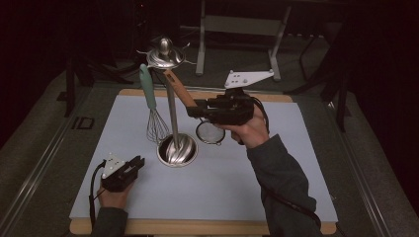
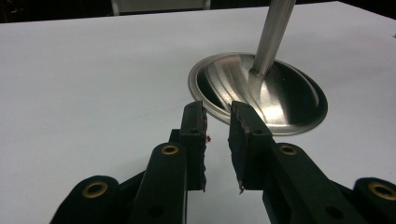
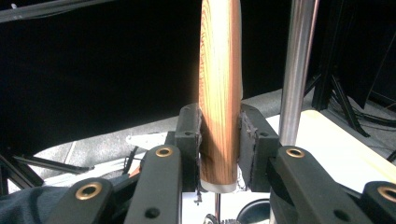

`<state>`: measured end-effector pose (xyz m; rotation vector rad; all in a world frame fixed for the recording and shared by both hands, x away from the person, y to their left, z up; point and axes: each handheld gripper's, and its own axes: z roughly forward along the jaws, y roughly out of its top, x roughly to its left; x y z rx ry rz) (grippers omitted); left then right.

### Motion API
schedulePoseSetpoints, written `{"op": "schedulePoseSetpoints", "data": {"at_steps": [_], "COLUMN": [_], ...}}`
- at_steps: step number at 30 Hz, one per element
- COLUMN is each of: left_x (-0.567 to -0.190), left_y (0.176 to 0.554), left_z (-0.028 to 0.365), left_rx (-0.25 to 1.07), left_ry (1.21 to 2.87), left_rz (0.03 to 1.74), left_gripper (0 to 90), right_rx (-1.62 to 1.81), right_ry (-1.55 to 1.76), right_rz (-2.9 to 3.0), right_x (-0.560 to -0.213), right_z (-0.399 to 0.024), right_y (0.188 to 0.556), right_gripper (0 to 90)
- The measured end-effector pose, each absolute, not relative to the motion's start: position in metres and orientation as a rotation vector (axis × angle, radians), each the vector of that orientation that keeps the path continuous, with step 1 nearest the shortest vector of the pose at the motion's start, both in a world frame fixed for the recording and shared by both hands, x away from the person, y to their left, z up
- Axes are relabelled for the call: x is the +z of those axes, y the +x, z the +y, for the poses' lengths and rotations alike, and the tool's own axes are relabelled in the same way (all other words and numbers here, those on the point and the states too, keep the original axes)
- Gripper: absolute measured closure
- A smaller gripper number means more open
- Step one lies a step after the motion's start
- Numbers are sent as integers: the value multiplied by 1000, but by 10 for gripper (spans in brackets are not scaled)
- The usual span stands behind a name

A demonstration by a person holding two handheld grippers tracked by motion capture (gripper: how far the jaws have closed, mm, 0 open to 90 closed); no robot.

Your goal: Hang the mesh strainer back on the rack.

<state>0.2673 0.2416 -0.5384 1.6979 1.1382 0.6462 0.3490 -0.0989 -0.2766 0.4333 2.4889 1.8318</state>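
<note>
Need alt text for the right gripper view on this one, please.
The right gripper has its two black jaws closed on a wooden handle that stands upright between the pads. To its right rises the steel pole of a utensil stand, with a dark room behind.

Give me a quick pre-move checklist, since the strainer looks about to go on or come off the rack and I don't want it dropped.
1. Right gripper clamped on the strainer's wooden handle: ok.
2. Handle end on a hook under the rack's top: cannot tell.
3. Rack base flat on the mat: ok.
4. Whisk hanging apart from the strainer: ok.
5. Left gripper open, empty, short of the base: ok.
</note>
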Motion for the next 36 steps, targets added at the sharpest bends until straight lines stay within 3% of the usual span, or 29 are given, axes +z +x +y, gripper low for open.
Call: {"op": "schedulePoseSetpoints", "data": {"at_steps": [23,36], "left_x": [-538,-538], "left_y": [267,268], "left_z": [242,242], "left_rx": [645,644], "left_ry": [1697,1700], "left_rz": [1137,1142], "left_gripper": [753,753], "right_rx": [1762,1576], "right_ry": [520,553], "right_rz": [2515,2506], "right_x": [-290,-297], "right_z": [-85,-97], "right_y": [363,363], "right_gripper": [664,659]}}
